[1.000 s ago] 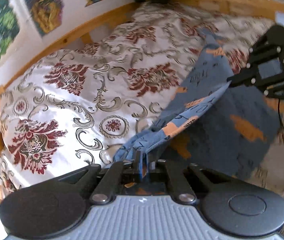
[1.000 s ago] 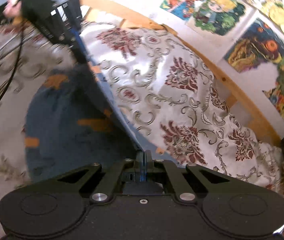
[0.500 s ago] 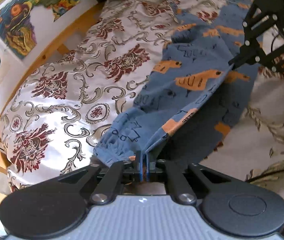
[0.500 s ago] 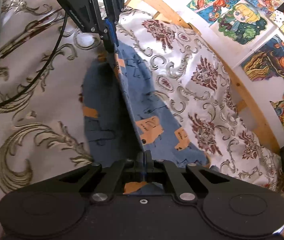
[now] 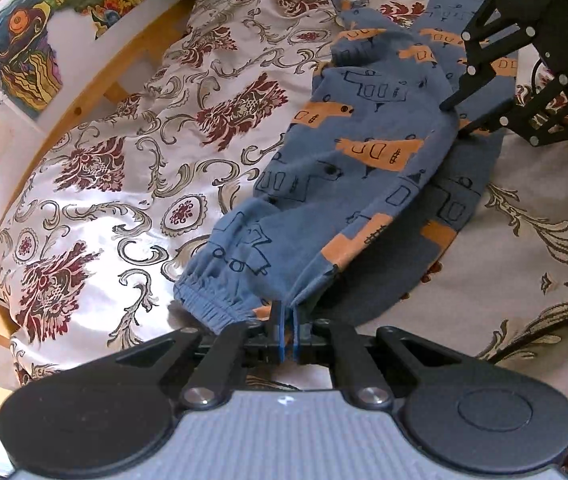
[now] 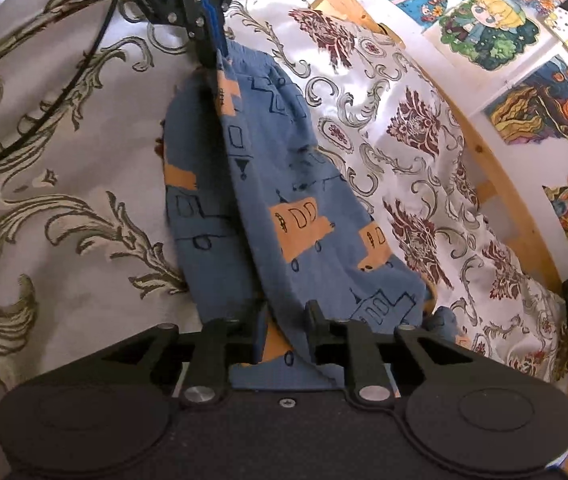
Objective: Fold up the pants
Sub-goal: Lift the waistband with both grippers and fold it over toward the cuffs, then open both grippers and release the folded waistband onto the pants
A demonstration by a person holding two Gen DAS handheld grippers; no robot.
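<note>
On the floral bedspread point(image 5: 132, 184), left fingers point(image 5: 280, 332) pinch pants point(image 5: 348, 168); right fingers point(image 6: 316, 332) parted.

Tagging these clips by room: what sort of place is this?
Likely a bedroom, perhaps a child's: the pants lie on a floral bedspread inside a wooden bed frame, with cartoon drawings on the wall.

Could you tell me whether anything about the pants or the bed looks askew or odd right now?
Only slightly: the pants lie folded lengthwise, but the upper layer sits off the lower one, so the edges are not lined up. The left tool pinches the cuff end; the right tool is open.
</note>
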